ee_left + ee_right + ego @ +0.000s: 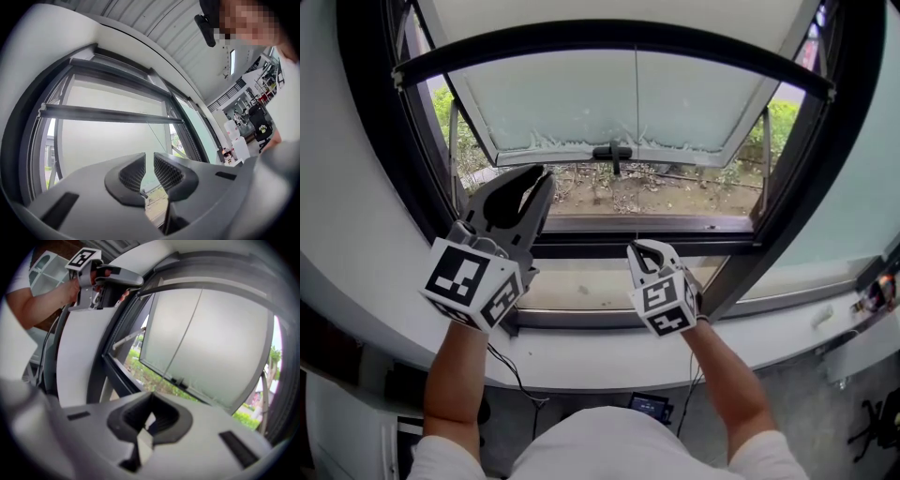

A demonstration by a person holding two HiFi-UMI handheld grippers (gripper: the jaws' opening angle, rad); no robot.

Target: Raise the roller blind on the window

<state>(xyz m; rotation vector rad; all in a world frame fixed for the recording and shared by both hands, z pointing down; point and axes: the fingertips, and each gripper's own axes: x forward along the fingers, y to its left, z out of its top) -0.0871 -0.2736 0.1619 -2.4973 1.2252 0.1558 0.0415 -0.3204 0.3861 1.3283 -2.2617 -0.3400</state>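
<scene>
The roller blind's dark bottom bar (609,37) arcs across the top of the window, with pale blind fabric (609,9) above it. A thin pull cord (636,103) hangs from the bar's middle straight down to my right gripper (639,248). That gripper is shut, and in the right gripper view the cord (187,329) runs into the jaws (150,413), where a white tab (144,444) sits. My left gripper (546,173) is higher and to the left, in front of the window frame. Its jaws (150,161) stand slightly apart with nothing between them; the cord (152,133) passes beyond them.
The frosted window sash (581,103) is tilted open outward, with a dark handle (612,152) on its lower edge. Bare ground and shrubs lie outside. A white sill (581,361) runs below the frame, with small items at its right end (877,292).
</scene>
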